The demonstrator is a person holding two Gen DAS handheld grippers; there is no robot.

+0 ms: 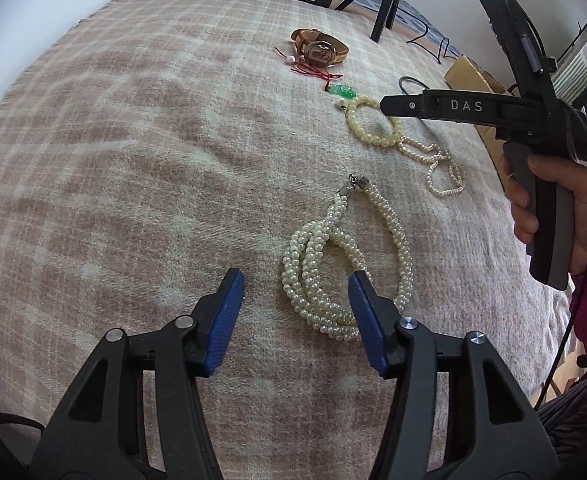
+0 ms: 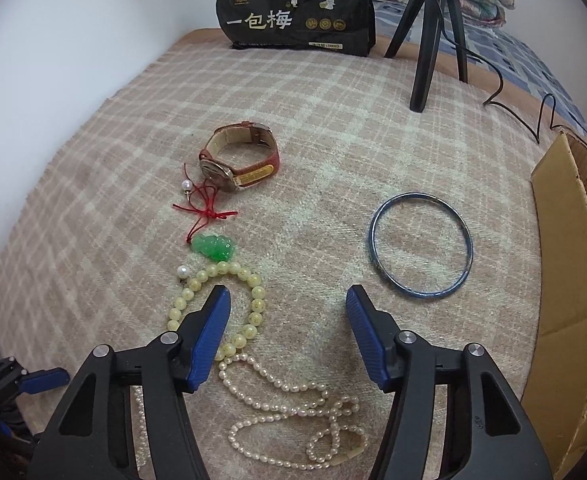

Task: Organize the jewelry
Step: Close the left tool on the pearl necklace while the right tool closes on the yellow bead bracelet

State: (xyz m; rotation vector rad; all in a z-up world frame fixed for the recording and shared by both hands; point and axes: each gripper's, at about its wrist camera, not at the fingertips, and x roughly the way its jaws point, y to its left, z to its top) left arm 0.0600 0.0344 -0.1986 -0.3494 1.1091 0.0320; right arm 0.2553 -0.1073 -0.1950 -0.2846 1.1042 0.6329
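My left tool [image 1: 295, 286] gapes over the thick pearl rope [image 1: 335, 276], my right tool [image 2: 287, 300] gapes beside the yellow bead bracelet [image 2: 221, 304], neither gripping.

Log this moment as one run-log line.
left gripper: open over thick pearl rope | right gripper: open over yellow bead bracelet | nothing held | blanket

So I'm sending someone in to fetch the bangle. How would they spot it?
On the plaid blanket, look toward the cardboard box at its right edge. Just left of the box lies the blue bangle, flat and alone: a plain rigid hoop, the only piece without beads, cord or strap.
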